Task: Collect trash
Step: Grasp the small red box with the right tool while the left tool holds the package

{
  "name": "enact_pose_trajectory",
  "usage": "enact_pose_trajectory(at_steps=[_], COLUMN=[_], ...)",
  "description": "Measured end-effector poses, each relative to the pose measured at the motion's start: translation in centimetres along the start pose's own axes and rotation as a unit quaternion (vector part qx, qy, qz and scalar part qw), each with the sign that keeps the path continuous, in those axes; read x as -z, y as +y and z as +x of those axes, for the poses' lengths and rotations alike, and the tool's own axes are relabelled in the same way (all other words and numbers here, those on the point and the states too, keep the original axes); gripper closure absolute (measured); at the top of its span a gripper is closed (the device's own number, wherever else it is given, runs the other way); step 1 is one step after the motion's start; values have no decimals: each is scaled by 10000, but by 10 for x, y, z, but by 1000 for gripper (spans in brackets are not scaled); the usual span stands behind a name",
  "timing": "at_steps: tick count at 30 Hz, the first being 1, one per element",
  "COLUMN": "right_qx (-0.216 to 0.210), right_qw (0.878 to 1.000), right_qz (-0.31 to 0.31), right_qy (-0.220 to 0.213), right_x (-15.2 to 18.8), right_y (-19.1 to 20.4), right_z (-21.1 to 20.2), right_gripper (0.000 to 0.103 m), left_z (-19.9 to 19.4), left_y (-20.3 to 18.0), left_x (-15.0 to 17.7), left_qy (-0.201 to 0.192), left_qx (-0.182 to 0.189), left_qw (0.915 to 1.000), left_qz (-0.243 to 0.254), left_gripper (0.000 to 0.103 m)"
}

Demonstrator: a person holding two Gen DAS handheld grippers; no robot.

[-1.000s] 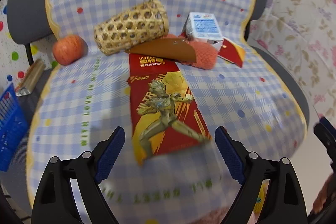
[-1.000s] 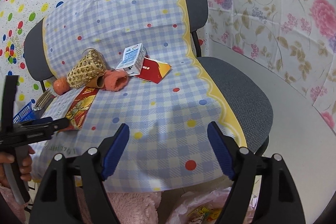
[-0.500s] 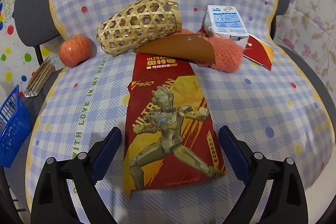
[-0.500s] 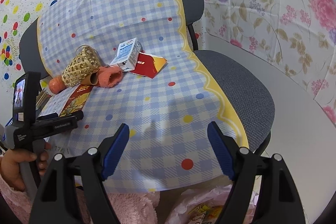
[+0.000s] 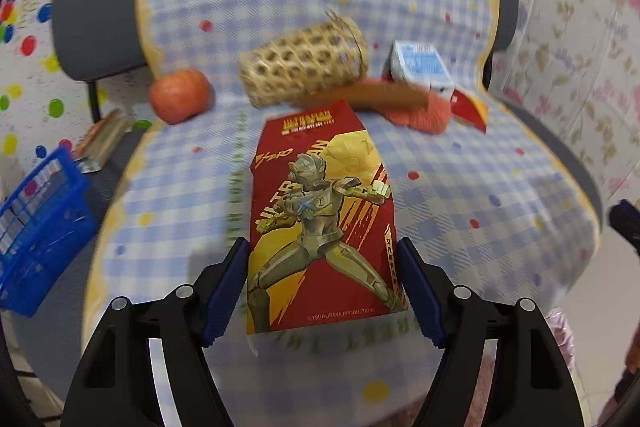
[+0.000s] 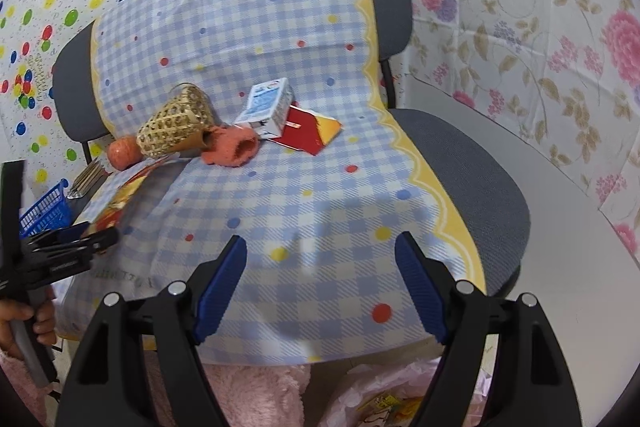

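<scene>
Chair [image 6: 472, 163] draped with blue-checked cloth [image 6: 304, 211]; all positions referenced to the woven bamboo basket [image 5: 304, 67], which lies on its side near the seat's rear. Red-and-gold printed packet [image 5: 320, 223] lies flat on the cloth directly in front of the basket, its far end close to the basket's underside. Left tool [image 5: 322, 287] straddles the packet's near end: its jaws have just been closing, packet between them, blue pads [image 5: 226, 287] right at the packet's long edges. The frame is motion-blurred, so contact looks likely on the left pad but cannot be confirmed; the packet is flat, not visibly pinched or lifted. Left of the basket: a red apple [image 5: 180, 99], and further left off the cloth a blue plastic crate [image 5: 40, 227]. Right of the basket: a blue-and-white drink carton [image 5: 420, 69] resting on an orange knitted piece [image 5: 420, 113] and a second red packet [image 6: 308, 133]. A brown flap [image 5: 376, 95] lies between basket and knitted piece. Right tool [image 6: 320, 283] hovers over bare cloth well in front and to the right of the basket, jaws wide apart, nothing between them. A hand [image 6: 24, 323] grips the left tool's handle.
</scene>
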State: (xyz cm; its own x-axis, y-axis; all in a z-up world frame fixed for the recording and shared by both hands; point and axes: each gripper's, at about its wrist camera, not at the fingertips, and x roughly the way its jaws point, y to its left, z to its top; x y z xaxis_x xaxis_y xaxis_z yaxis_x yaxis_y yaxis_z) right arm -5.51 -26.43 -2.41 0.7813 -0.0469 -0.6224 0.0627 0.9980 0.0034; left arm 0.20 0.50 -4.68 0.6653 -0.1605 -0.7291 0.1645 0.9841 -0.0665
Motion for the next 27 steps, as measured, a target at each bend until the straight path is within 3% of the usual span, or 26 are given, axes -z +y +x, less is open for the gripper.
enact_pose_trajectory(at_steps=[8,13,15,17,21,24,27], right_qx=[-127,-123,-182,-206,-319,-435,-551], right_qw=[9993,9996,9997,9997,9992,9977,9950], right_qz=[-350,-259,-172,-110,138,392,652], right_qy=[-42,-10,7,55,183,339,526], right_x=[-18,-47,-60,-72,-93,-104,-111], right_y=[23,15,10,5,-6,-17,-30], right_z=[23,54,70,88,129,162,193], right_gripper=[28,45,58,61,58,43,35], left_z=[-44,-41,-37,-33,-22,-13,-6], left_y=[19,22,23,25,25,24,22], left_x=[-12,-29,-36,-44,-62,-73,-80], left_qy=[-678,-875,-926,-961,-1060,-1082,-1098], left_qx=[51,-8,-58,-108,-242,-301,-346], left_qw=[9975,9959,9955,9952,9941,9937,9933], left_qz=[-179,-206,-183,-156,-54,-13,50], left_gripper=[29,29,29,29,29,28,28])
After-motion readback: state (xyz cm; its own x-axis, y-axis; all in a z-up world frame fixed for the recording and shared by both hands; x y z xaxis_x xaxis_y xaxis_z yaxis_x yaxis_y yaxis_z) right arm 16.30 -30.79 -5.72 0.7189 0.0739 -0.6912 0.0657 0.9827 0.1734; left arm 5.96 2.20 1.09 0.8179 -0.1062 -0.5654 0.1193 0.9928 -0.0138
